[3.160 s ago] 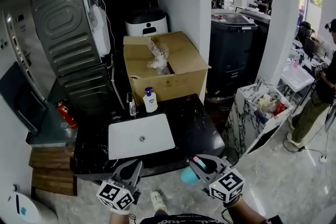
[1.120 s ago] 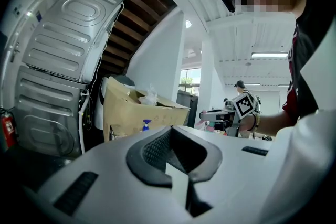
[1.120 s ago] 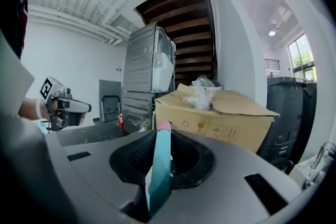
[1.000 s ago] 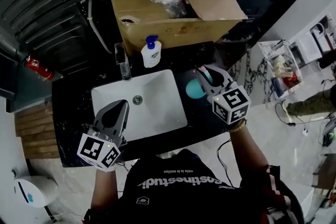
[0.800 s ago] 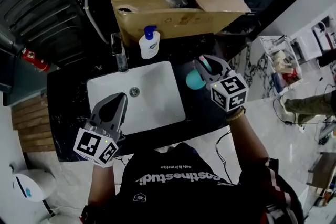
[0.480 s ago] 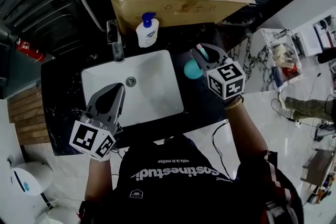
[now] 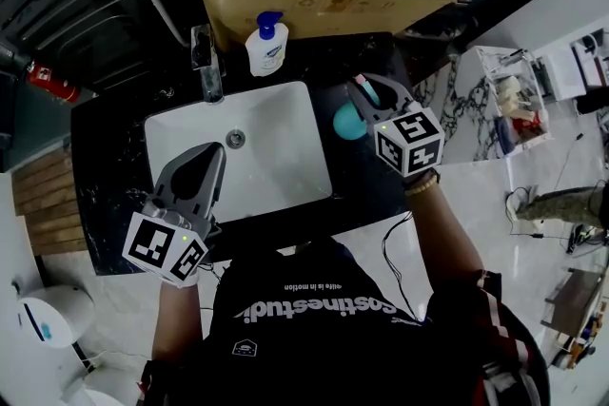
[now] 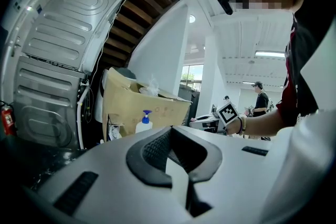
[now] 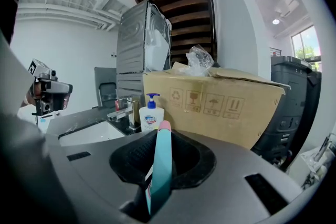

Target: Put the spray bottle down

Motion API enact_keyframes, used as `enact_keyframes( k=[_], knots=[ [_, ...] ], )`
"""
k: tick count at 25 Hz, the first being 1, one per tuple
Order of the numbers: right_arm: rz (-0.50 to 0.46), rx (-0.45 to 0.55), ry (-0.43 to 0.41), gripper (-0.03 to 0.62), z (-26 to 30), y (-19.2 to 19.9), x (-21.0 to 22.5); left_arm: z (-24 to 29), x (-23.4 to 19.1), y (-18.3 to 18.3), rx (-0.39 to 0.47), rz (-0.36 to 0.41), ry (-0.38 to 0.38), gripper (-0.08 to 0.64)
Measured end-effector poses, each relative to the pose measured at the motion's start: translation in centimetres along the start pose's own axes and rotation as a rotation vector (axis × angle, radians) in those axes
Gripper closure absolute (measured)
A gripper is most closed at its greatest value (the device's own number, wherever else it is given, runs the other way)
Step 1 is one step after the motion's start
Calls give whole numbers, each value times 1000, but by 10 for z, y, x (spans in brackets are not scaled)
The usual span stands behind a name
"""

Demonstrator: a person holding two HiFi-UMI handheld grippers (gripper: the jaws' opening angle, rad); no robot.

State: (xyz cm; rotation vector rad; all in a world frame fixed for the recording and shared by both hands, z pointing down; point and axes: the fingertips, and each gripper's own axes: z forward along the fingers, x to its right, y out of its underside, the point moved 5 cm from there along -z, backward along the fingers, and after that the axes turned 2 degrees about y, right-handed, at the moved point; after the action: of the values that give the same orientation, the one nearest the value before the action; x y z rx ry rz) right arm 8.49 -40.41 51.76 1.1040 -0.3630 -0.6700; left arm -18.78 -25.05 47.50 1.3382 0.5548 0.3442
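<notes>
The spray bottle [image 7: 347, 123] was clamped in the right gripper [image 7: 371, 88], above the black counter [image 7: 366, 197] just right of the white sink [image 7: 276, 162]. From the head view its teal body appeared rounded, seen nearly end-on from above, so its long axis ran roughly upright beneath the jaws. In the right gripper view its upper part showed as a narrow teal strip with a pink tip, lying along the jaws. That tip pointed away from the person, toward the cardboard box [image 7: 314, 0]. The jaws were partly closed, with both pads pressing on the strip. Whether the bottle's base touched the counter could not be determined.

The left gripper [image 7: 213, 154] was held over the near left part of the sink. Its jaws were together at the tips, with nothing between them.

A soap pump bottle [image 7: 266, 43] and a faucet [image 7: 203, 64] stood behind the sink, against the box.
</notes>
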Motion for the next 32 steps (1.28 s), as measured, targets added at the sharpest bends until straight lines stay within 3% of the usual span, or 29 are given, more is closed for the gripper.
enact_keyframes(
  k=[7, 17, 24, 32],
  knots=[
    [0, -8, 0, 508, -1, -1, 3, -4, 0, -4, 5, 11, -9, 546],
    [-11, 26, -9, 458, -6, -19, 4, -16, -4, -20, 35, 35, -35, 546],
    [-77, 184, 5, 446, -39, -88, -6, -31, -5, -46, 96, 70, -57, 546],
    [-81, 395, -110, 465, -75, -154, -81, -41, 0, -81, 175, 131, -54, 546]
  ],
)
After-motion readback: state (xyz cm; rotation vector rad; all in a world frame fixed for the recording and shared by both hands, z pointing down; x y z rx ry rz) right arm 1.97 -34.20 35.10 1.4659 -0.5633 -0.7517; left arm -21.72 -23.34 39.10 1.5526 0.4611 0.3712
